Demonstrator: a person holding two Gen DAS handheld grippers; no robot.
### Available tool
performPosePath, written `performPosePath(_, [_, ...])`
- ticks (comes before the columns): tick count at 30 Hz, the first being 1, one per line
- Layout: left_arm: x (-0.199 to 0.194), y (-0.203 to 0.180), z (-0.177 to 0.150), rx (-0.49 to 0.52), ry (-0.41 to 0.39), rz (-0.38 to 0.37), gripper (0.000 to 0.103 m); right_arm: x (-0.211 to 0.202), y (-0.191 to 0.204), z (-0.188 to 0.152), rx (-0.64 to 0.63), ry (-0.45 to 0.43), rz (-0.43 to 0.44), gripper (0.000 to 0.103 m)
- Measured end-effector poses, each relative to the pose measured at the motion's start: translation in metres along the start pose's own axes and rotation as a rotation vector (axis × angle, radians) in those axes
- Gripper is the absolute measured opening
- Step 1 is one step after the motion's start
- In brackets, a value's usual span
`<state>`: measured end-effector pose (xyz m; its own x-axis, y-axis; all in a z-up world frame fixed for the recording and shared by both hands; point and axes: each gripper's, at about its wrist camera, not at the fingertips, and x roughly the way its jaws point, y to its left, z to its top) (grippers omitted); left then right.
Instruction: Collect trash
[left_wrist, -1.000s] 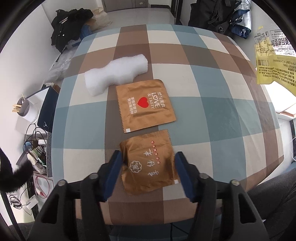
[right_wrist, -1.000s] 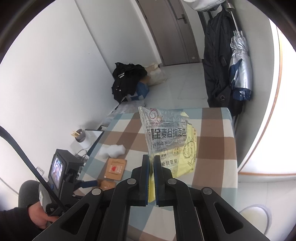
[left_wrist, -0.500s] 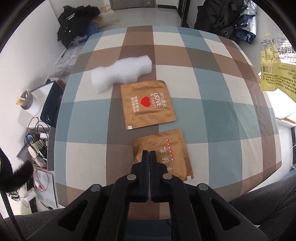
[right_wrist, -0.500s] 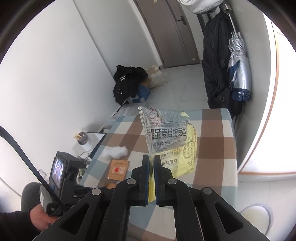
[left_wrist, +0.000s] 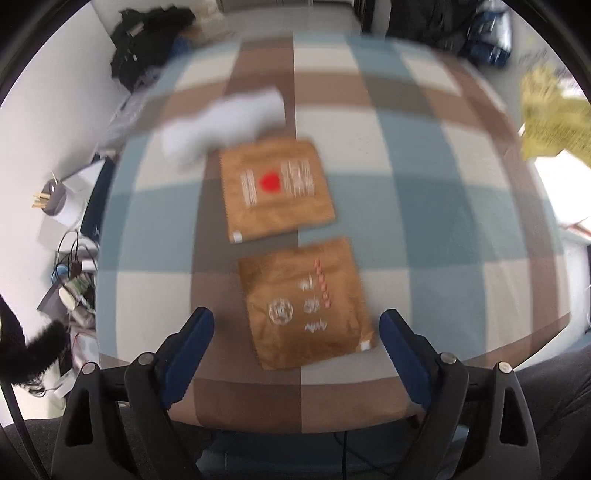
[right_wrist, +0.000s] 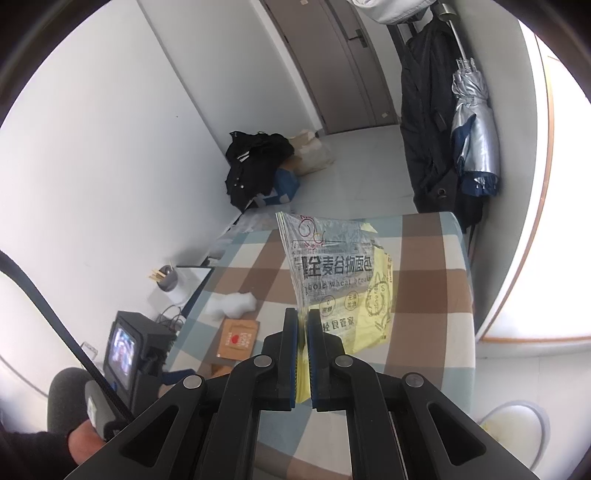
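Across the middle of both views runs a table covered by a checked cloth (left_wrist: 424, 177) of brown, pale blue and cream squares. On it lie two brown paper packets, one beyond the other and just apart: the farther packet (left_wrist: 277, 190) bears a red heart with white print, and the nearer packet (left_wrist: 306, 302) carries white characters and a round emblem. A lump of white wadding (left_wrist: 221, 122) rests at the far left corner of the heart packet; whether it touches is lost in blur. Beyond the table's far edge a heap of dark clothing (right_wrist: 258, 162) sits on the pale floor against a white wall, near a grey door (right_wrist: 332, 62). A dark coat (right_wrist: 428, 110) and a folded silver umbrella (right_wrist: 474, 129) hang to the right. Left of the table stand a small cup of sticks (right_wrist: 166, 280) and tangled cables.

The left gripper (left_wrist: 297, 328) points steeply down over the table's near edge, its blue-padded jaws opening wide on either side of the nearer packet, with neither pad pressing on it. The right gripper (right_wrist: 303, 325) is clamped tight on a clear and yellow bread bag (right_wrist: 336, 273) printed "whole wheat bread", which it holds upright above the cloth
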<state>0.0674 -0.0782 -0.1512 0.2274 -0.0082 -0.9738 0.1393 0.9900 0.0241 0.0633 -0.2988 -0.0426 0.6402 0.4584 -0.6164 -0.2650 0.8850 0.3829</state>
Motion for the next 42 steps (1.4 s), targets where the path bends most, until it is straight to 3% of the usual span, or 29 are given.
performPosePath(4, [-0.001, 0.008, 0.005, -0.034, 0.012, -0.015, 0.09, -0.002, -0.002, 0.001, 0.005, -0.005, 0.01, 0.006])
performPosePath(5, [-0.002, 0.008, 0.005, -0.028, 0.008, -0.014, 0.083, -0.003, -0.002, 0.001, 0.008, -0.007, 0.013, 0.006])
performPosePath(8, [-0.011, 0.003, 0.007, 0.012, 0.002, -0.032, 0.044, -0.004, -0.004, 0.001, 0.017, -0.009, 0.021, 0.006])
performPosePath(11, [-0.012, 0.004, 0.009, -0.008, 0.012, -0.047, 0.037, -0.005, -0.006, 0.003, 0.029, -0.007, 0.03, 0.006])
performPosePath(13, [-0.013, 0.004, 0.011, -0.008, 0.002, -0.04, 0.027, -0.006, -0.006, 0.003, 0.033, -0.007, 0.034, 0.006])
performPosePath(14, [-0.015, 0.005, 0.012, -0.014, -0.006, -0.039, 0.016, -0.006, -0.006, 0.003, 0.033, -0.008, 0.036, 0.006])
performPosePath(15, [-0.015, 0.008, 0.013, -0.028, 0.0, -0.047, 0.013, -0.007, -0.005, 0.003, 0.033, -0.009, 0.037, 0.006])
performPosePath(24, [-0.014, 0.005, 0.008, -0.028, -0.023, -0.039, 0.005, -0.009, -0.007, 0.003, 0.042, -0.011, 0.035, 0.006])
performPosePath(42, [-0.037, 0.006, 0.006, 0.024, -0.072, -0.069, 0.001, -0.006, -0.016, 0.0, 0.074, 0.007, 0.013, 0.006])
